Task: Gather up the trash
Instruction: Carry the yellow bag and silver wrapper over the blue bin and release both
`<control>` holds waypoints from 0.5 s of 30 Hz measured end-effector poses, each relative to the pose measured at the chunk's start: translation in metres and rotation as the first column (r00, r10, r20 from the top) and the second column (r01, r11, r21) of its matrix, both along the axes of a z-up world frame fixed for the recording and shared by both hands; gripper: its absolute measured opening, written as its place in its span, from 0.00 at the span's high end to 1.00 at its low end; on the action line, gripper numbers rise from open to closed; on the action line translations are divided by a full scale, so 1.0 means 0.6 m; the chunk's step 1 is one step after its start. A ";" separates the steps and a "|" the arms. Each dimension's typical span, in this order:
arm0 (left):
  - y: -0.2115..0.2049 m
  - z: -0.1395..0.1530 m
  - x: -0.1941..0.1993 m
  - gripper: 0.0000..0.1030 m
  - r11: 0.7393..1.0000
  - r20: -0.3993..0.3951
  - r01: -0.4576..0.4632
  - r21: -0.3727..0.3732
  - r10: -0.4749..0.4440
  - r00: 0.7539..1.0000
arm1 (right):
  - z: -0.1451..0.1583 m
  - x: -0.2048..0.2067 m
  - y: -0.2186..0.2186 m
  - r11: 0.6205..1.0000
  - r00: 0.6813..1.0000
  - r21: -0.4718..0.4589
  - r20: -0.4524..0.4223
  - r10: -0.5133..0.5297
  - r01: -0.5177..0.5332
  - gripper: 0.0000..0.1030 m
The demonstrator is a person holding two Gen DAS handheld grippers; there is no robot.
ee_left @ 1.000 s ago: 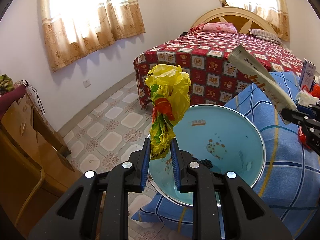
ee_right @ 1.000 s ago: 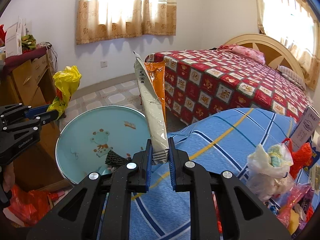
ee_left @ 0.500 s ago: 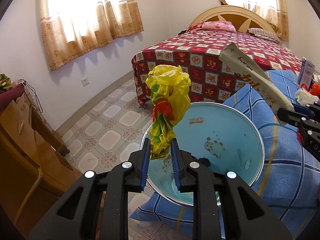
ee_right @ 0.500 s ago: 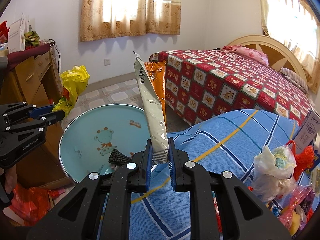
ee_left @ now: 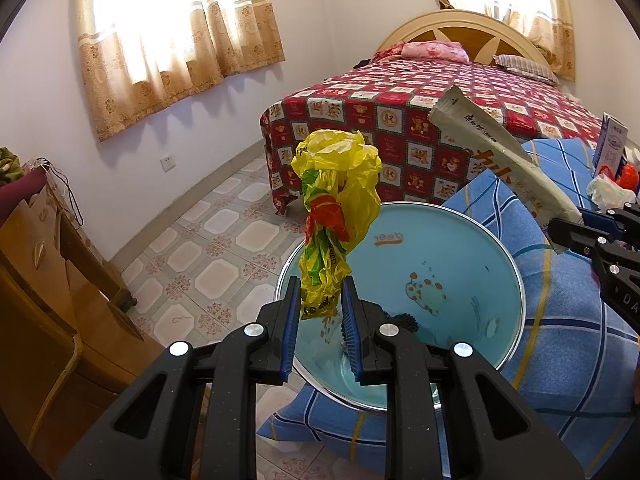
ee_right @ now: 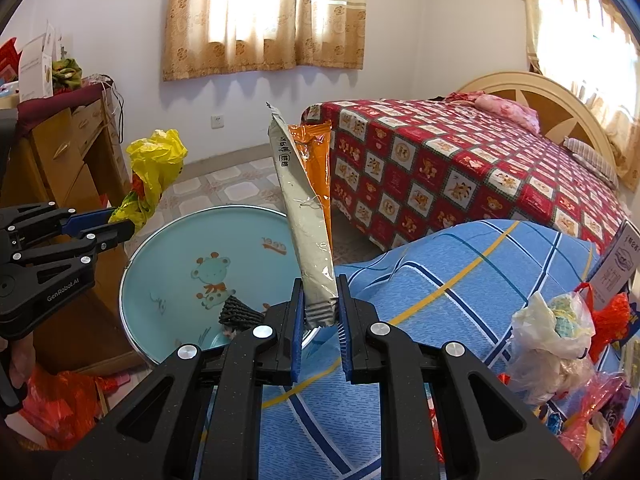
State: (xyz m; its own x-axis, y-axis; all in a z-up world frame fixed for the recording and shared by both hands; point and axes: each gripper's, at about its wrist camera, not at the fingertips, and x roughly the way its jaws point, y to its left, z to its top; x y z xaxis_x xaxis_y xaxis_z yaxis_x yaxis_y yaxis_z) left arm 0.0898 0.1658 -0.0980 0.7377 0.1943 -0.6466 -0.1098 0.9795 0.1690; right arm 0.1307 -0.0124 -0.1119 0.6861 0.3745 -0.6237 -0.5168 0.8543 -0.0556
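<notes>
The left hand-held gripper is clamped on the lower end of a crumpled yellow plastic bag with red and green print. The bag stands up from the jaws, above the near-left rim of the blue basin.

The right hand-held gripper is closed on the sealed bottom edge of a long grey snack wrapper, which rises nearly upright from the jaws and shows an orange inner face at the back. It hangs over the basin's right rim. In the left wrist view the same wrapper slants across above the basin's far-right side.

The basin is round, light blue inside, with a cartoon animal and the word "deer" printed on its floor. It rests partly on a blue checked cloth that spreads to its right. A small dark ridged scrap lies inside the basin near its near rim.

On the cloth to the right of the basin sit a white plastic bag with bundled contents and more red and pink wrappers. Beyond the basin stands a bed with a red patterned cover. Left of the basin is a wooden cabinet.
</notes>
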 end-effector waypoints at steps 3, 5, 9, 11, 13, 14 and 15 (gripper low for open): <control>-0.003 -0.001 -0.001 0.79 1.000 -0.002 0.006 -0.002 -0.006 1.000 | 0.000 -0.003 0.001 1.000 1.000 -0.003 0.000 0.005 -0.005 0.85; -0.006 -0.002 -0.001 0.77 1.000 -0.003 0.013 -0.001 -0.013 1.000 | 0.000 -0.005 0.003 1.000 1.000 -0.003 0.000 0.010 -0.010 0.84; -0.014 -0.003 -0.004 0.42 1.000 0.002 0.021 0.002 -0.021 1.000 | -0.003 -0.004 0.008 1.000 1.000 0.007 -0.006 0.030 -0.030 0.62; -0.014 -0.001 -0.005 0.36 1.000 0.012 0.019 0.008 -0.019 1.000 | -0.004 -0.003 0.005 1.000 1.000 0.012 -0.006 0.023 -0.023 0.53; -0.015 -0.001 -0.005 0.36 1.000 0.008 0.022 0.012 -0.023 1.000 | -0.006 -0.001 0.004 1.000 1.000 0.016 -0.013 0.020 -0.020 0.53; -0.015 -0.002 -0.004 0.36 1.000 0.007 0.018 0.013 -0.018 1.000 | -0.007 -0.002 0.003 1.000 1.000 0.015 -0.013 0.017 -0.017 0.52; -0.013 -0.003 -0.004 0.36 1.000 0.005 0.018 0.009 -0.018 1.000 | -0.007 -0.002 0.002 1.000 1.000 0.014 -0.010 0.013 -0.012 0.51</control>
State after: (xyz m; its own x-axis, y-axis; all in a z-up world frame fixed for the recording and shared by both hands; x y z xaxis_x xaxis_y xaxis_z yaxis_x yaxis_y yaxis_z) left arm 0.0877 0.1578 -0.0996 0.7443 0.1872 -0.6410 -0.0935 0.9797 0.1775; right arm 0.1295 -0.0114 -0.1161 0.6753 0.3918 -0.6249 -0.5279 0.8484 -0.0385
